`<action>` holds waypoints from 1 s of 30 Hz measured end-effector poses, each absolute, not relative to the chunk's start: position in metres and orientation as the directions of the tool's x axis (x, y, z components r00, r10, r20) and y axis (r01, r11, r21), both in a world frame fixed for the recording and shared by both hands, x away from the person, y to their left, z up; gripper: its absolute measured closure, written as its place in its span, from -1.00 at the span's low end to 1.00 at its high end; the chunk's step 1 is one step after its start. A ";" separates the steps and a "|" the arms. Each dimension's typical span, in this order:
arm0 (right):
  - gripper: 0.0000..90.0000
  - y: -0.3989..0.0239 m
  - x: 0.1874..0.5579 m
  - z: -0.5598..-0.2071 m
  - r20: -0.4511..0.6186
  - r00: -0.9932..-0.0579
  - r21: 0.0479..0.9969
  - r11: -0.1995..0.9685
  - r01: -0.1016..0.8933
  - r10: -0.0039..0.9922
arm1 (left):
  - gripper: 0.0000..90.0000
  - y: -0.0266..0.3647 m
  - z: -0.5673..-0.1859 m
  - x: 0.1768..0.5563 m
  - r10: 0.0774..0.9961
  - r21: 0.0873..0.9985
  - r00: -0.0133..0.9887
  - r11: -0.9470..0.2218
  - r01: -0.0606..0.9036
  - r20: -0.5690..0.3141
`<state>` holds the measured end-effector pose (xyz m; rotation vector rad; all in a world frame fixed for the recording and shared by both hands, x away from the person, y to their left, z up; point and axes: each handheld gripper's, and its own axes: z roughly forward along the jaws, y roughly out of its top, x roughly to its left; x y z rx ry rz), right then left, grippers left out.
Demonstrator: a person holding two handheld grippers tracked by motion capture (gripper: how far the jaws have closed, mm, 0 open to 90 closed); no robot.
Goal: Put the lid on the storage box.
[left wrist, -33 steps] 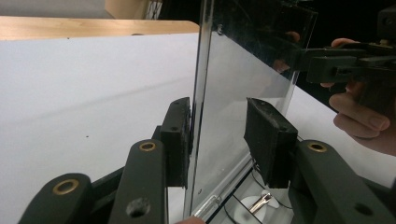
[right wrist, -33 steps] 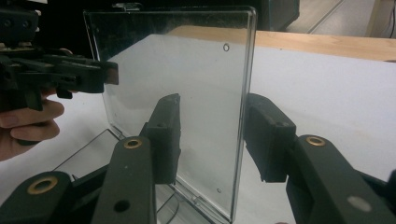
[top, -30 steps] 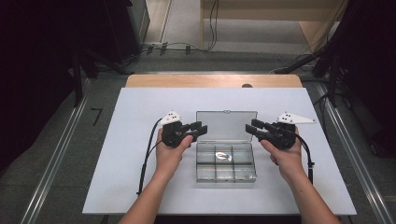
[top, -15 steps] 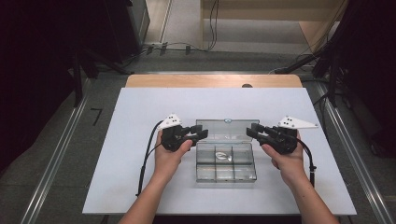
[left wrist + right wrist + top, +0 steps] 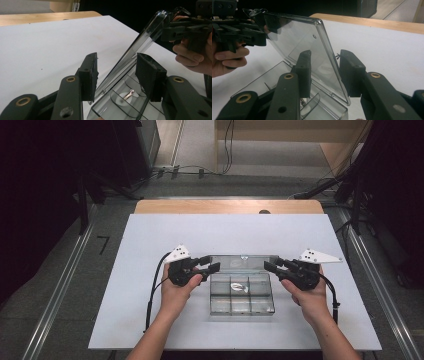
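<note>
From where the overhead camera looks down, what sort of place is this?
Probably a lab or workshop bench set up for recording. A white board-topped table stands between metal floor rails, loose black cables trail behind it, and a person works on a clear plastic compartment box.

This looks like a lab or test room set up for recording. A bare white worktop (image 5: 150,270) stands on a grey floor (image 5: 65,285) between metal rails (image 5: 65,275), with loose cables (image 5: 190,170) and dark equipment racks (image 5: 60,160) behind.

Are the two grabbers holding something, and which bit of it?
Both straddle the clear box's raised lid, one at each side edge. The left gripper's jaws have just been opening; neither gripper's pads visibly press it.
</note>
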<state>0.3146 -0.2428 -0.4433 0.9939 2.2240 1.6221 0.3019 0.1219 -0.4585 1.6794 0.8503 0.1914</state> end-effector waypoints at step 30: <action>0.27 -0.245 0.301 -0.447 0.195 -0.757 0.911 0.171 0.376 0.623 | 0.88 0.130 -0.478 0.280 0.586 0.886 0.753 -0.121 0.448 -0.301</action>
